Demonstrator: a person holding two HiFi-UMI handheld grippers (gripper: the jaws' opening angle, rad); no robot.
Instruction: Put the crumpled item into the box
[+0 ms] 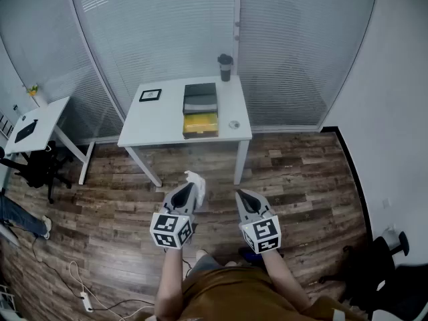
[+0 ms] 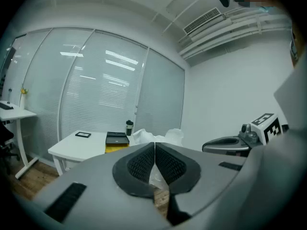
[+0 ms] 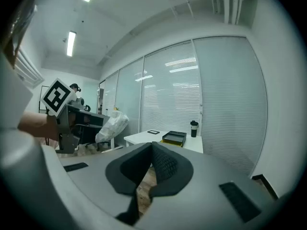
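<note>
The wooden floor (image 1: 301, 179) takes up most of the head view, and the person stands on it well apart from the white worktop (image 1: 160, 122) set against the blinds. On that worktop lies the box (image 1: 200, 112), black at the far end and yellow at the near end, with a small black frame (image 1: 150, 95) to its left and a dark tumbler (image 1: 225, 67) behind it. Both tongs are held out low in front of the body. The right tongs (image 1: 242, 196) have their jaws pressed together with nothing between them. The left tongs (image 1: 192, 188) are closed on the crumpled item (image 1: 195, 179), a white, thin, wrinkled wad that pokes out above the pads in the left gripper view. The step in hand looks like the carry: the wad is gripped but far from its goal. The next move probably calls for walking up to the worktop, bringing the left tongs over the box's open part, and only then parting the jaws.
</note>
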